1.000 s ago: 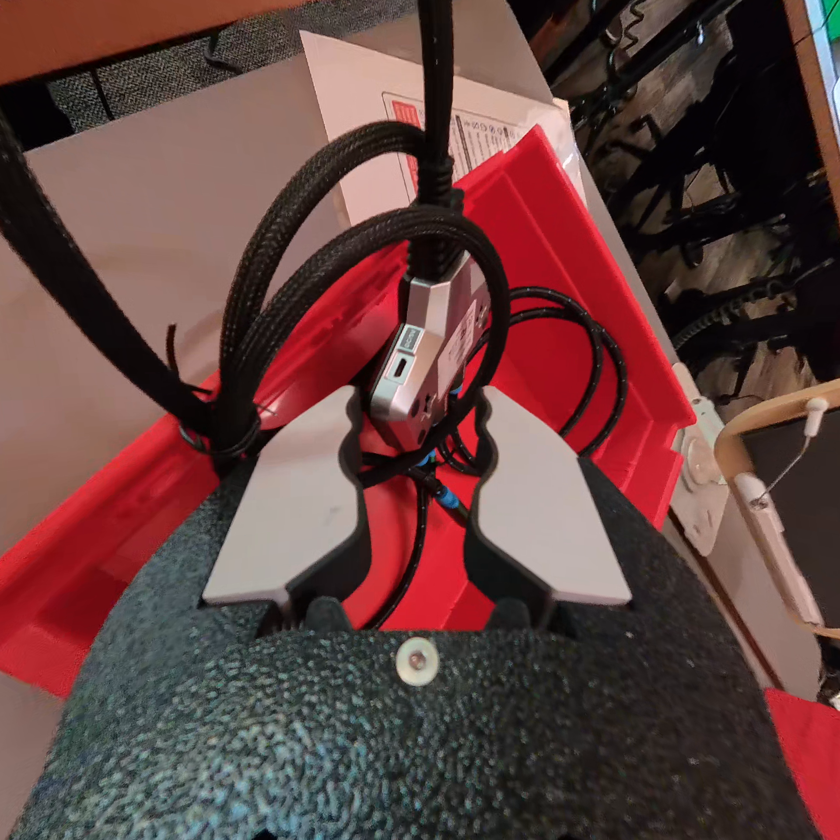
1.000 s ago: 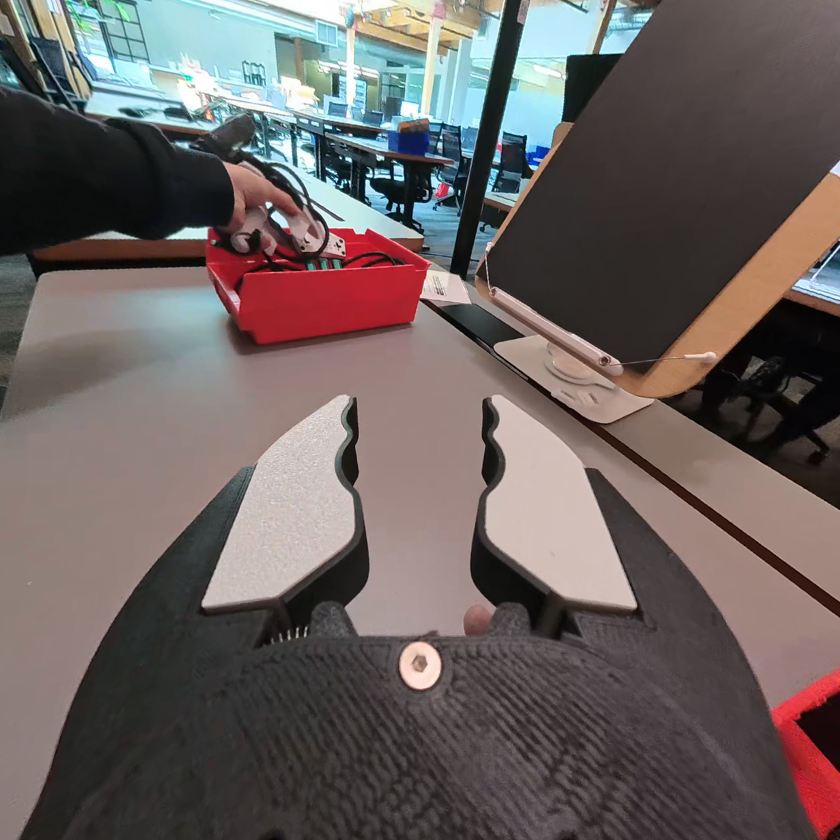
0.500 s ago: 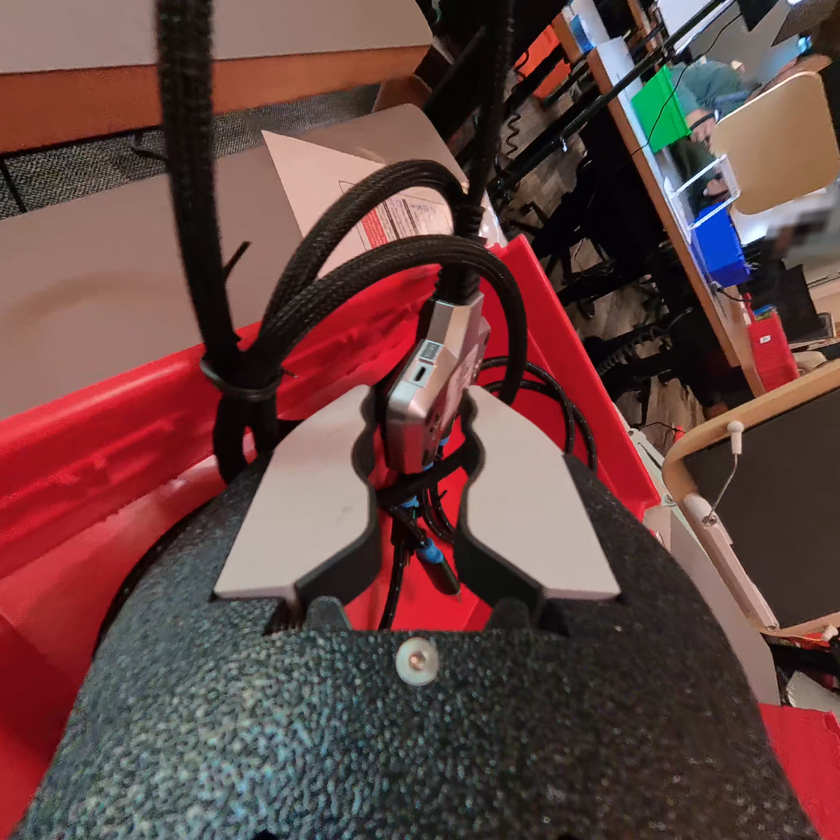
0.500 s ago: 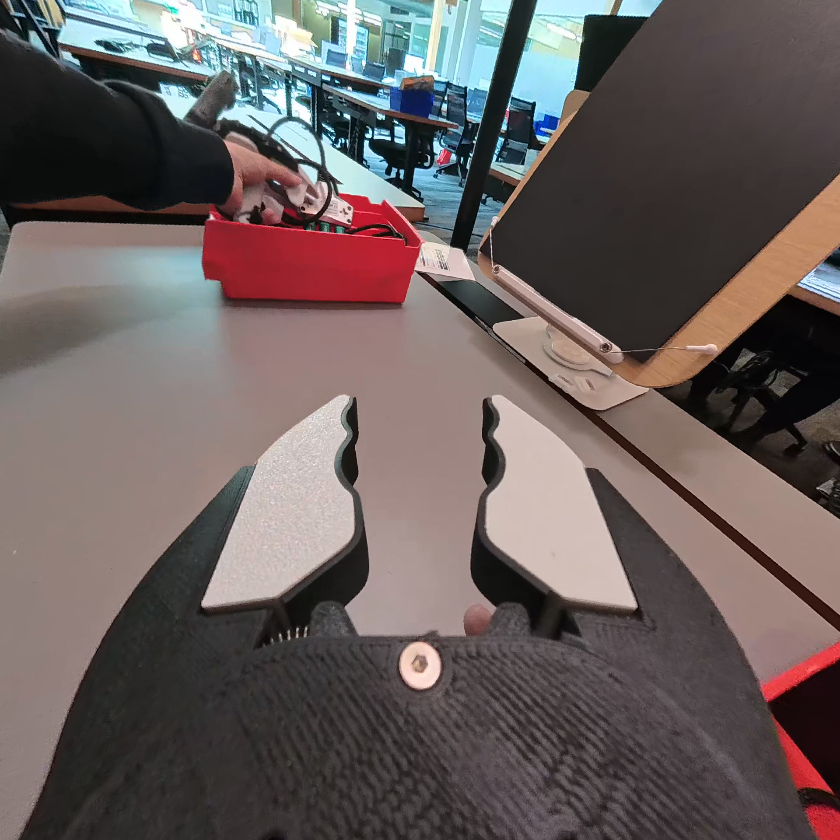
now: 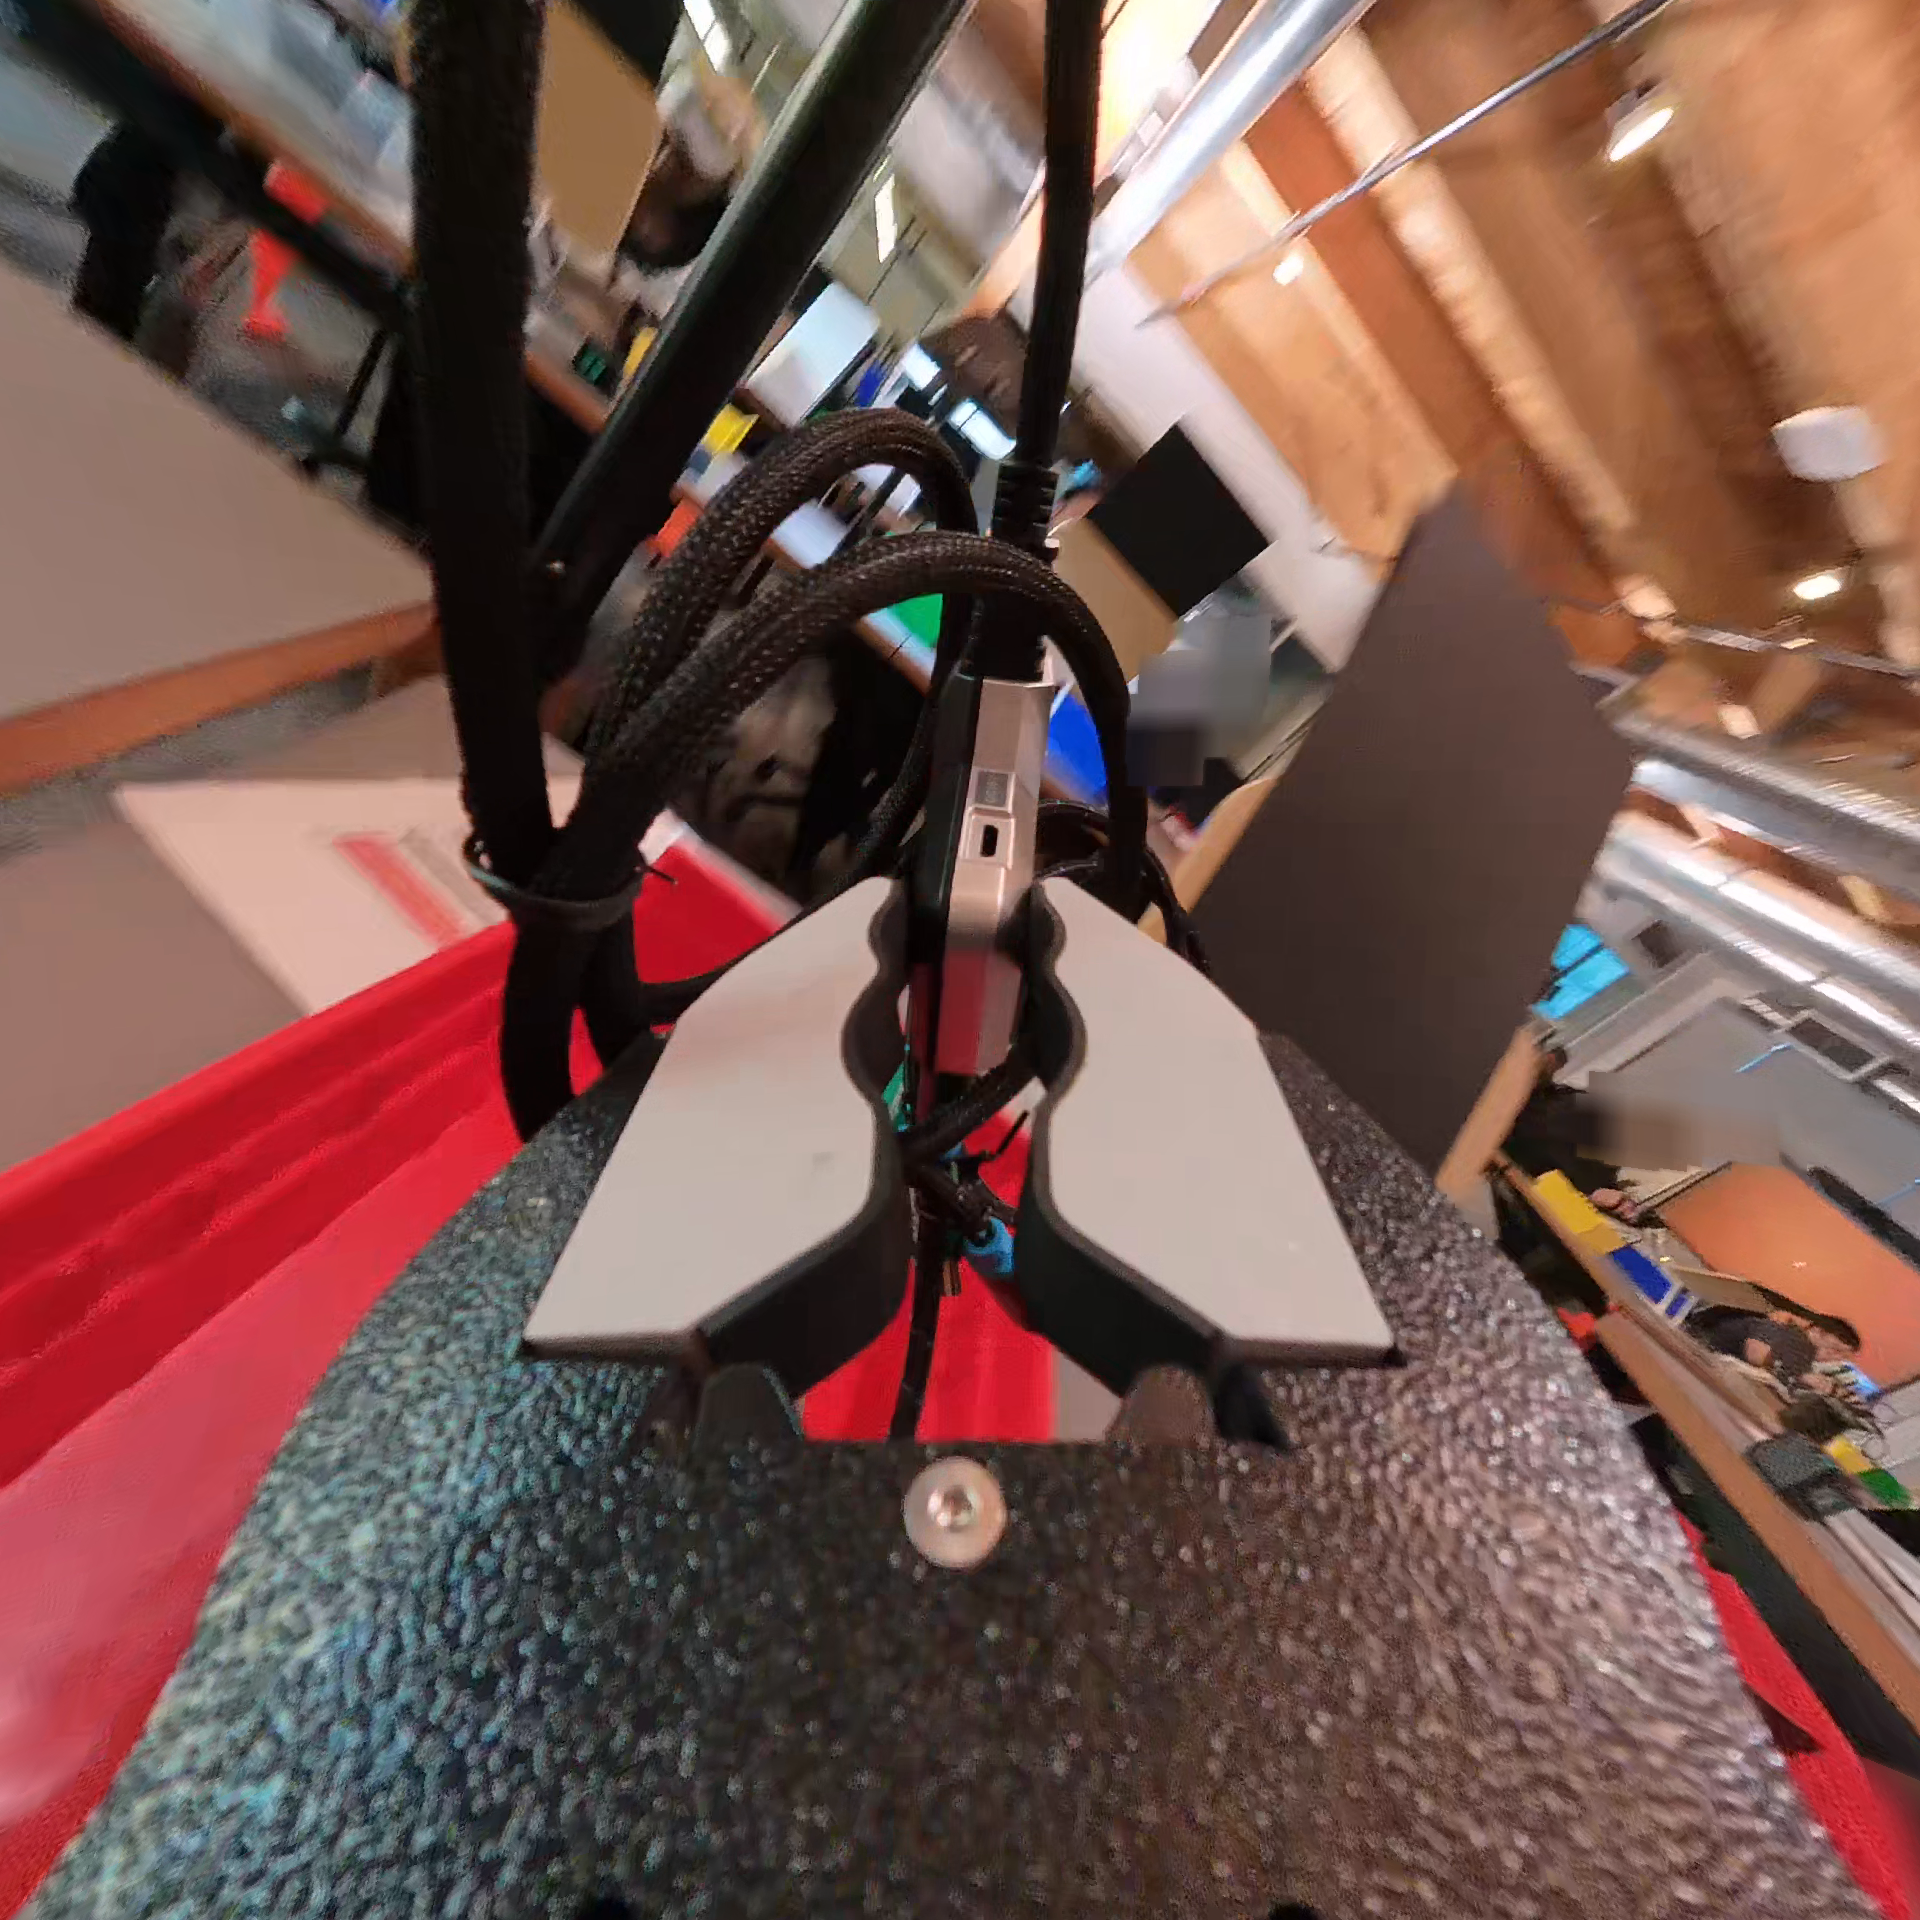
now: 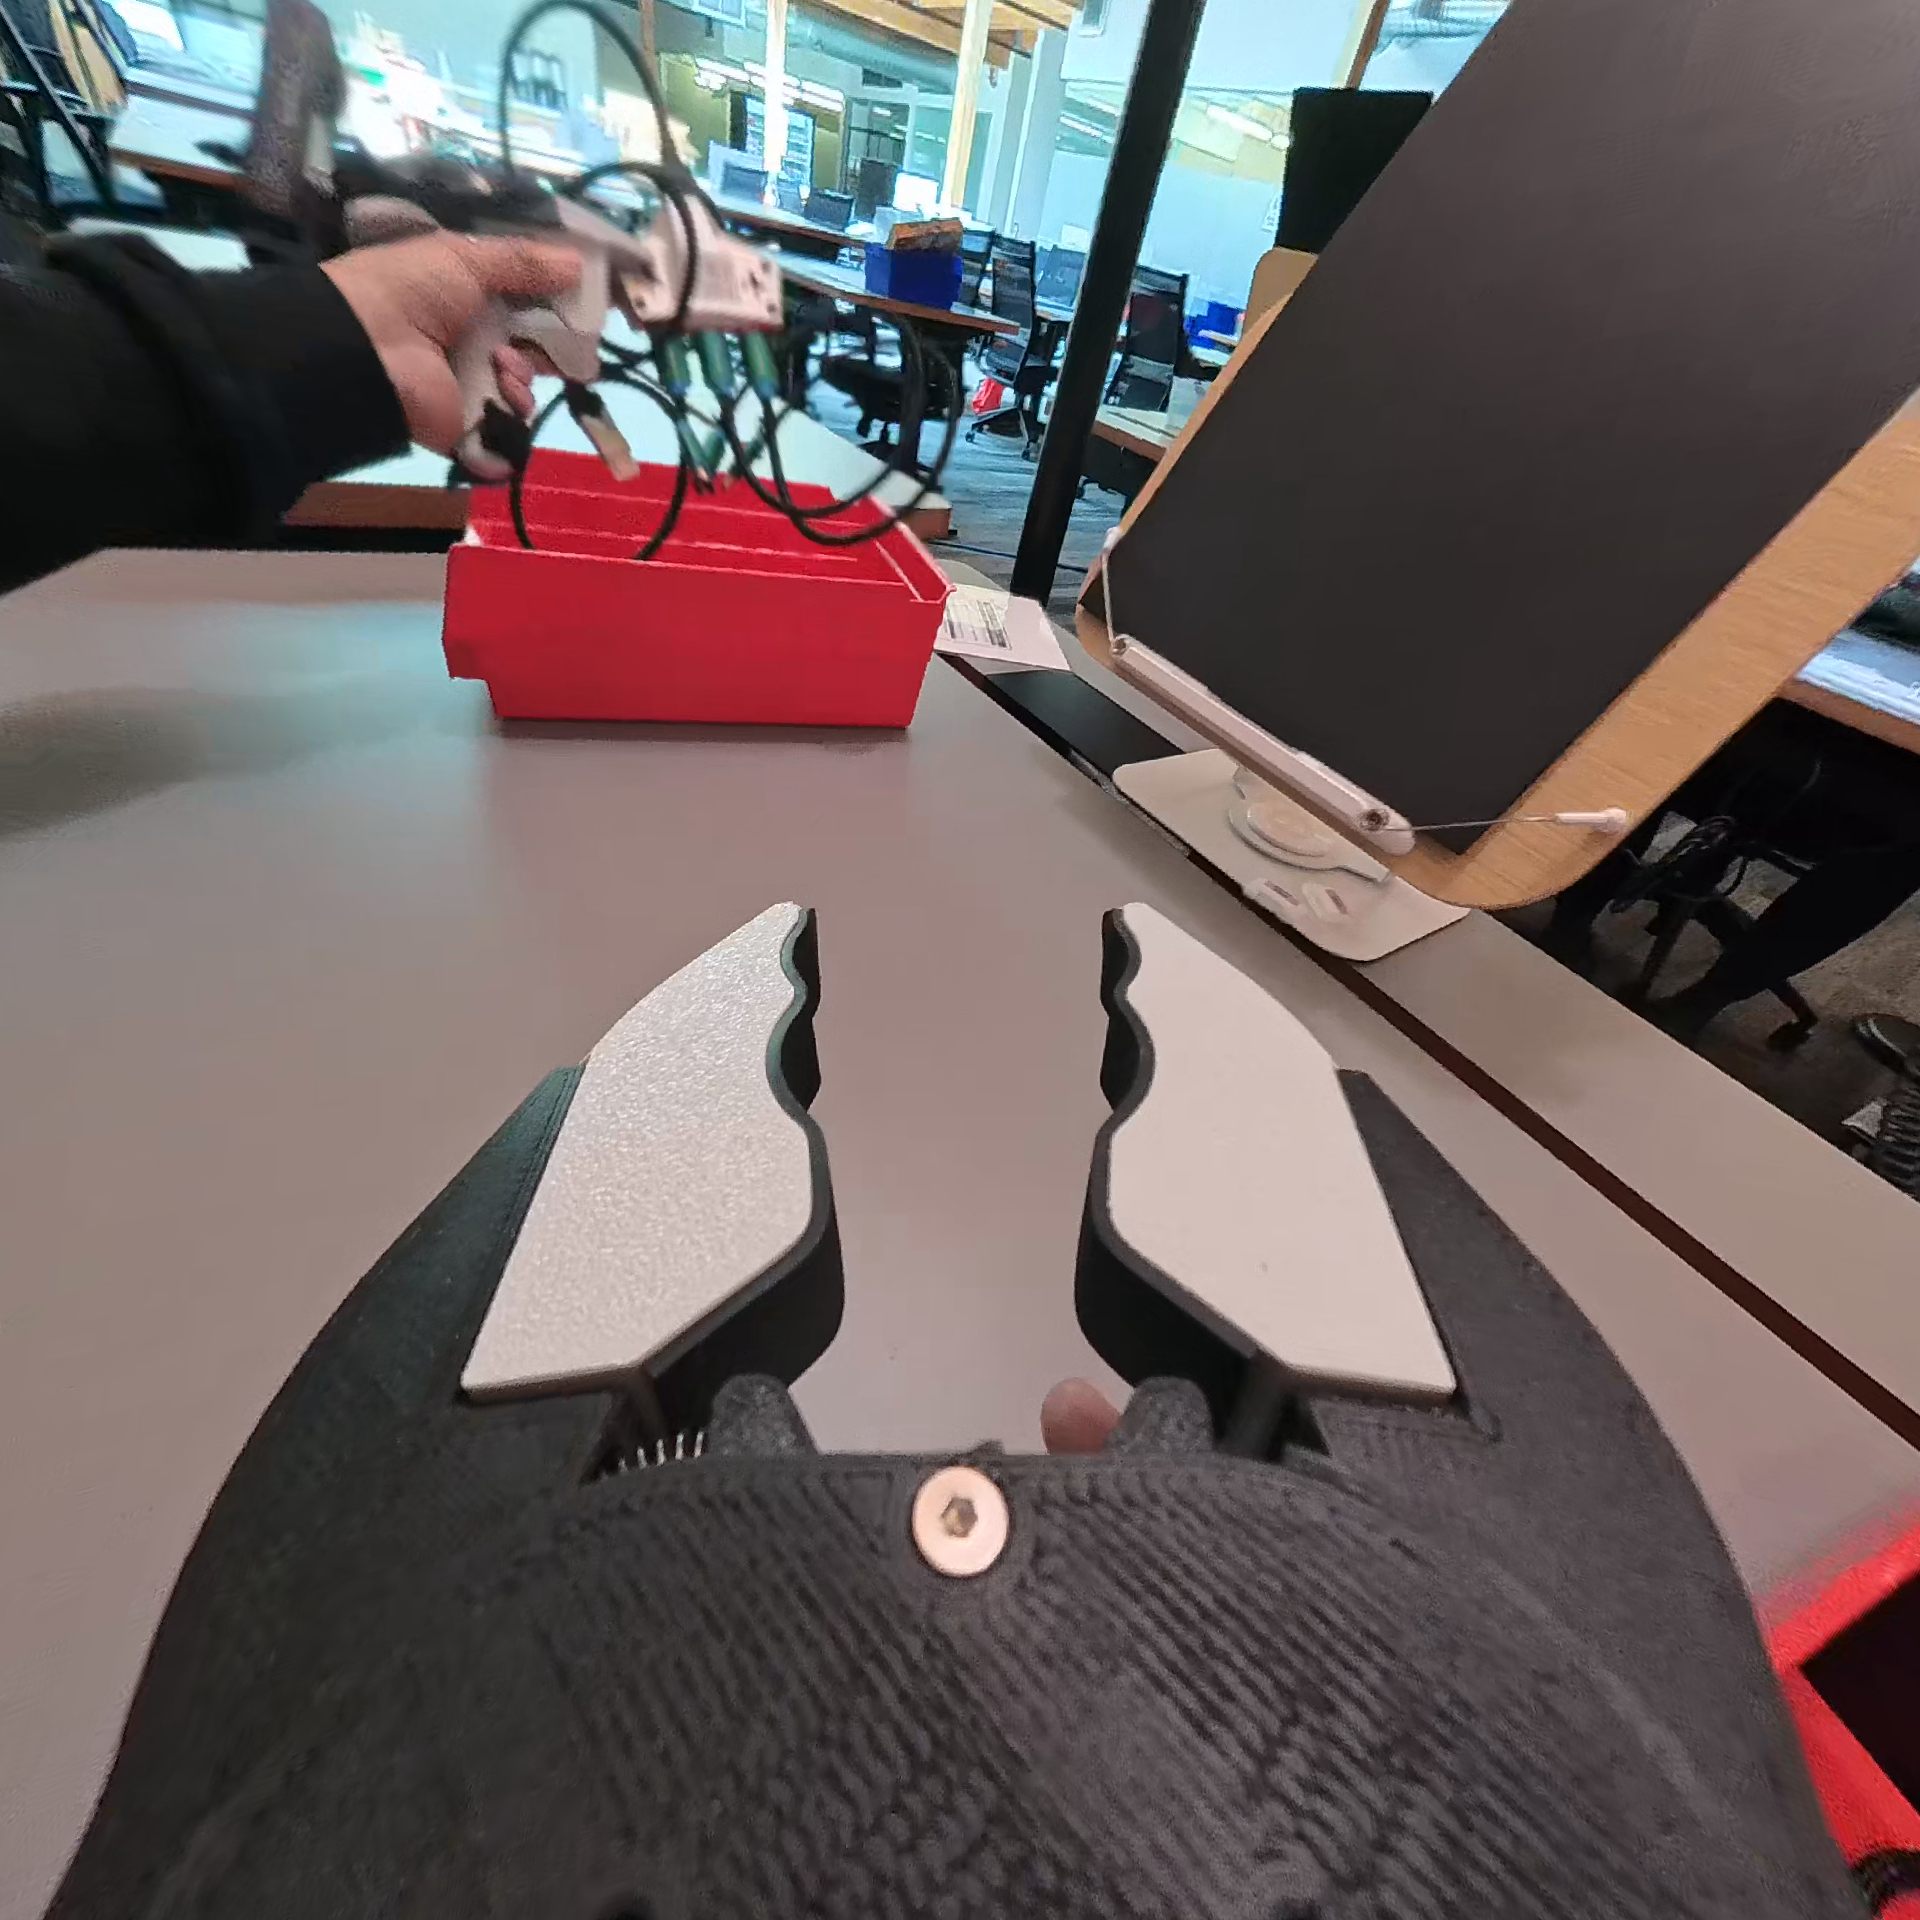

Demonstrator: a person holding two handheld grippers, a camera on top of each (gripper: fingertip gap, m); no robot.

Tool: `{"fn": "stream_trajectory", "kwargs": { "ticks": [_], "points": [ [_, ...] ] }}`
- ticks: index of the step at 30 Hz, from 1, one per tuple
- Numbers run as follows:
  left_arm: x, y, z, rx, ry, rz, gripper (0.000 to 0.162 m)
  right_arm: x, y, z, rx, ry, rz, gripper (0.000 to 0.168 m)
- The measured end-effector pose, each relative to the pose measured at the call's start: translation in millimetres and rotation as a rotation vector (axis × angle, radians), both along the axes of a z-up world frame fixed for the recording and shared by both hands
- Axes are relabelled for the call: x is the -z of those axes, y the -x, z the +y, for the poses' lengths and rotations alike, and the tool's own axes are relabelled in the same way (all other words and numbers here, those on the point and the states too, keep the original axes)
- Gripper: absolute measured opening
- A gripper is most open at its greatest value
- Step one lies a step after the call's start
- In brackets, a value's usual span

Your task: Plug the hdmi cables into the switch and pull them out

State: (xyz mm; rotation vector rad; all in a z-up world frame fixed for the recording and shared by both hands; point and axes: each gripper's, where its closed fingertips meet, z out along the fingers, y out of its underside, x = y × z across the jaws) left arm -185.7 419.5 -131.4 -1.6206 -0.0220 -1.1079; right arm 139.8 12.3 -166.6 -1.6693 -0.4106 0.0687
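Observation:
My left gripper (image 5: 961, 914) is shut on the silver HDMI switch (image 5: 987, 862) and holds it edge-on in the air above the red bin (image 5: 312, 1143). Thin black cables with blue and green plugs (image 5: 982, 1236) hang below the switch between my fingers. Thick braided black cables (image 5: 831, 582) loop over its top. In the right wrist view the switch (image 6: 717, 275) hangs above the red bin (image 6: 696, 644) with several plugged cables (image 6: 727, 416) dangling into it. My right gripper (image 6: 961, 935) is open and empty, low over the grey table.
A dark board in a wooden frame (image 6: 1507, 436) leans on a white stand (image 6: 1299, 862) at the table's right edge. A white sheet of paper (image 6: 997, 623) lies beside the bin. A sleeved arm (image 6: 187, 405) holds the left gripper. Another red bin's corner (image 6: 1849, 1662) shows at bottom right.
My left gripper closed on the switch and lifted it out of the red bin, cables trailing, tilting upward. My right gripper stayed open over the table, moving slightly nearer the bin.

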Motion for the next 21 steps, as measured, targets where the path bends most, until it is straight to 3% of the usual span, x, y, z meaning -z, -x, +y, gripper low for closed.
{"fn": "stream_trajectory", "kwargs": {
  "ticks": [1,6,10,14,17,19,21],
  "points": [
    [-20.6,-0.1,-9.3,0.004,-0.054,-0.025,0.02,-2.7,0.2,1.6,0.012,-0.016,-0.003,0.052],
    [-108.0,-23.0,-81.3,0.164,-0.294,-0.17,0.02,-39.5,19.1,0.1,-0.021,-0.182,0.05,0.054],
    [-134.4,-65.5,-160.2,0.475,-0.333,-0.361,0.02,-79.6,17.4,-11.6,-0.02,-0.365,0.232,0.055],
    [-119.5,-116.1,-233.0,0.724,-0.337,-0.416,0.02,-106.8,33.3,-31.1,-0.112,-0.416,0.339,0.052],
    [-95.2,-149.9,-272.4,0.819,-0.355,-0.414,0.02,-111.3,63.5,-41.8,-0.092,-0.312,0.152,0.033],
    [-77.5,-167.3,-287.6,0.835,-0.359,-0.387,0.02,-105.7,119.6,-68.1,-0.323,-0.16,0.076,0.029],
    [-63.7,-180.0,-300.4,0.833,-0.394,-0.356,0.02,-111.1,143.6,-73.2,-0.361,-0.196,0.073,0.025]
  ]
}}
